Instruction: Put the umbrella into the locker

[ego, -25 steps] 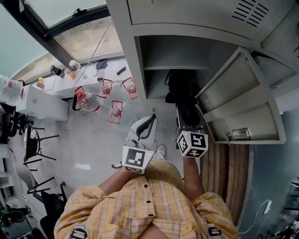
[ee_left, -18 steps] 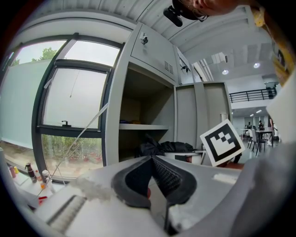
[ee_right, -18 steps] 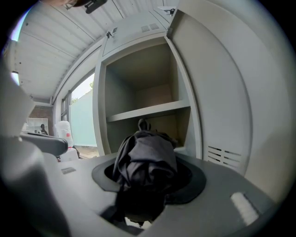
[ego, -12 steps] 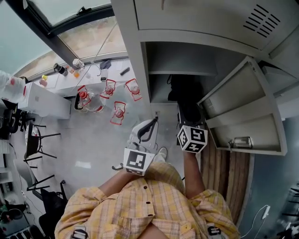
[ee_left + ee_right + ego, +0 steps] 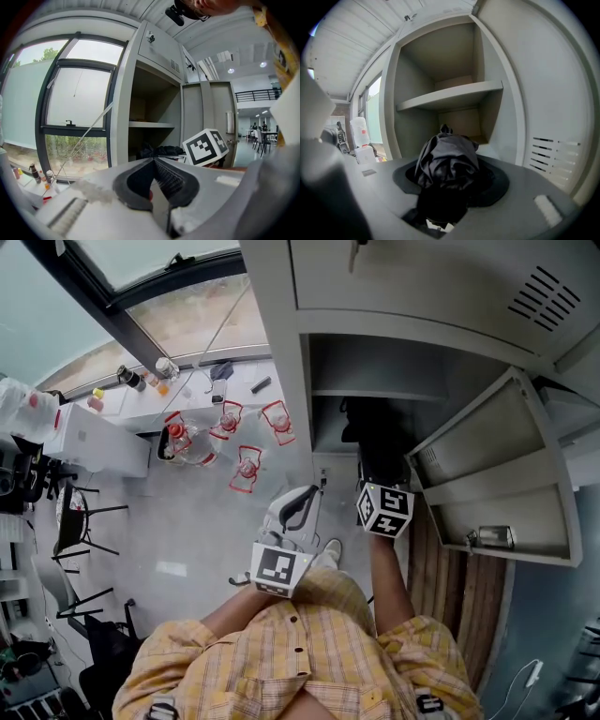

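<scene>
The black folded umbrella (image 5: pixel 447 166) is clamped in my right gripper (image 5: pixel 450 190), jaws pressed on either side of its bunched fabric, with the crumpled end sticking out ahead of the pads. From the head view the umbrella (image 5: pixel 378 448) sits at the mouth of the grey metal locker (image 5: pixel 302 371), in the compartment under the shelf (image 5: pixel 450 96); I can't tell how far inside its tip reaches. My right gripper (image 5: pixel 382 486) is just in front of that opening, pointing into it, its marker cube towards me. The locker door (image 5: pixel 497 474) stands swung open to the right of the opening. My left gripper (image 5: pixel 298 507) hangs just outside the locker, off its left edge and beside the right one; in the left gripper view its jaws meet at the tips with nothing between them (image 5: pixel 154 180), and the right gripper's cube shows beyond it in front of the open compartment. Further left of the locker, well apart from it, a few red-framed water bottles (image 5: pixel 246 468) stand on the pale floor (image 5: pixel 187 540) below a large window (image 5: pixel 141 268). My yellow plaid shirt (image 5: pixel 300 652) fills the bottom of the head view.
</scene>
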